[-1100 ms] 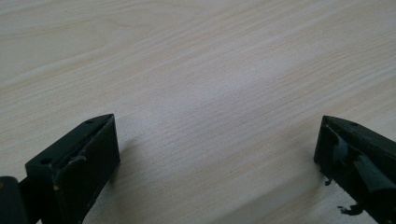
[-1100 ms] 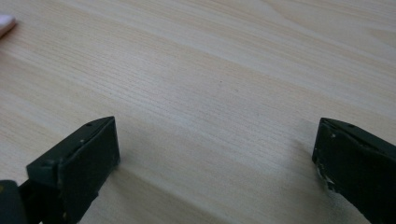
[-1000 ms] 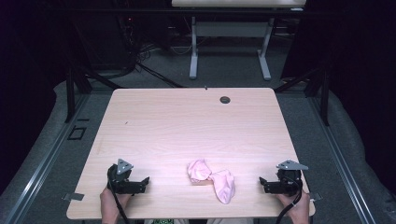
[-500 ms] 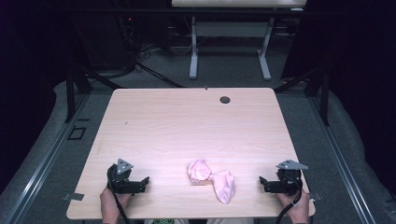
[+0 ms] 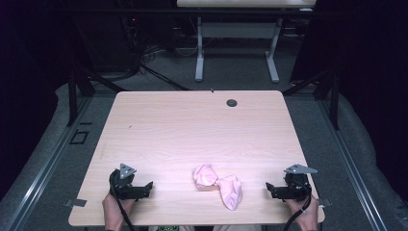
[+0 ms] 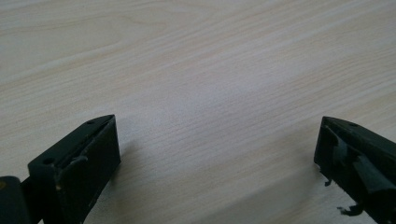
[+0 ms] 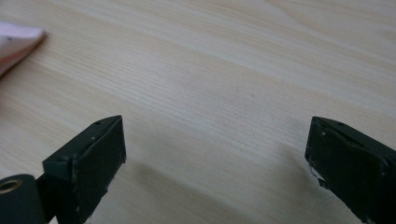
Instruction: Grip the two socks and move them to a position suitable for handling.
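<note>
Light wood table, dark room, pink cloth nr front edge

The cloth is soft pink (no pattern). The table is pale wood with thin lines. Both grippers' jaws are black.

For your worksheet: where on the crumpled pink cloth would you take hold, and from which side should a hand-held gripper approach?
Probably the raised bunched fold at the near-right end of the pink cloth. It lies closer to the right hand-held gripper, whose jaws stand open, so come in from the right, low over the table. The left hand-held gripper sits farther off.
</note>
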Demonstrator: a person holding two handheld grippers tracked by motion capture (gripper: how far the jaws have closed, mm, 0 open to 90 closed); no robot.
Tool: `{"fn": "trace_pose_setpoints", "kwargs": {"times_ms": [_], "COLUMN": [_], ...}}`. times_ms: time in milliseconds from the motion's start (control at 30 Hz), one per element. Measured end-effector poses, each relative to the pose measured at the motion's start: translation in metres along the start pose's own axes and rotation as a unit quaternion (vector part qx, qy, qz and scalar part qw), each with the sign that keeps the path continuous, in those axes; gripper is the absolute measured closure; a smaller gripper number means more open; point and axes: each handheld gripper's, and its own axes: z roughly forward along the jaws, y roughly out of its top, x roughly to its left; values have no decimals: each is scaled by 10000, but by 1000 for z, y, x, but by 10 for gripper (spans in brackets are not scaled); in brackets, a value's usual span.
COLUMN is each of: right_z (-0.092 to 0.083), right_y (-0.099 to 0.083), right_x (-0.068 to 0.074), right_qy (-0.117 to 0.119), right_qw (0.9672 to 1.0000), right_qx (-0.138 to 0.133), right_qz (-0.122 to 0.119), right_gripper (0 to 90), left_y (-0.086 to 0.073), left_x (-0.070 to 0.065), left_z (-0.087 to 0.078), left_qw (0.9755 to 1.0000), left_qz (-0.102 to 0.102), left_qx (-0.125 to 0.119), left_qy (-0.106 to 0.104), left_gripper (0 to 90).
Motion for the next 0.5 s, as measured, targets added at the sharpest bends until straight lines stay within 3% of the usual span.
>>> {"fn": "trace_pose_setpoints", "kwargs": {"times_ms": [133, 300, 367, 500], "right_z": [-10, -16, -17, -23], "right_y": [9, 17, 19, 25], "right_x": [9, 24, 29, 39], "right_qy": [112, 228, 460, 624], "right_qw": [9999, 9994, 9988, 9977], "right_qx": [-2, 35, -23, -29], "right_qz": [-76, -275, -184, -258], "right_gripper": [46, 46, 42, 41], "left_y": [9, 25, 31, 43], "left_x": [-8, -24, -31, -45], "left_z": [-4, -10, -11, -12], "left_qw": [9998, 9988, 9980, 9960], "left_qz": [54, 315, 439, 583], "left_qx": [-40, -99, -112, -148], "left_qy": [-163, -361, -451, -661], "left_gripper": [3, 3, 3, 3]}}
